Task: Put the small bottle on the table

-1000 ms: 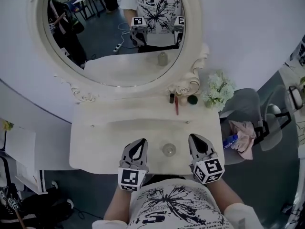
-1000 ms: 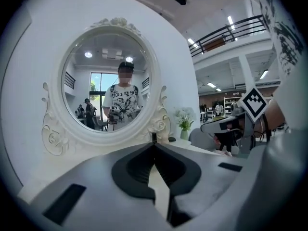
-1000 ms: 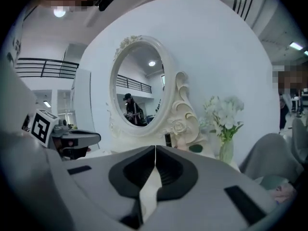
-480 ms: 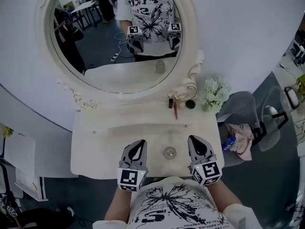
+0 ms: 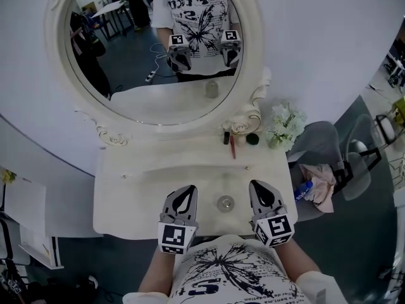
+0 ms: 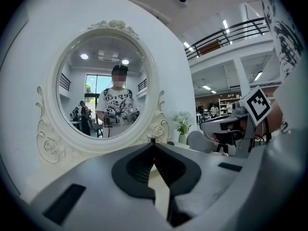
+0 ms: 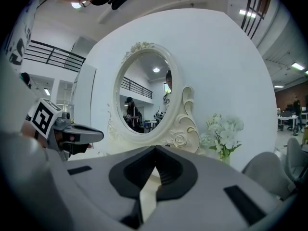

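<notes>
**Both claws shut, the bottle stands on the table**

The left claw (image 5: 187, 189) has its two jaws pressed together, and there is nothing between them. The right claw (image 5: 255, 185) is just the same, with its jaws together and nothing held. Both claws hang over the near edge of the white table (image 5: 126, 198), one to the left and one to the right.

The small bottle (image 5: 225, 202) stands on the table between the two claws and touches neither one. It is close to the near edge.

Far back on the table, under the big round mirror (image 5: 152, 49), lie a red stick (image 5: 233, 147) and a green round thing (image 5: 252, 139). White flowers (image 5: 285, 122) stand at the far right corner. To the right of the table is a grey chair (image 5: 319, 138) with a pink cloth (image 5: 320, 182) on it.
</notes>
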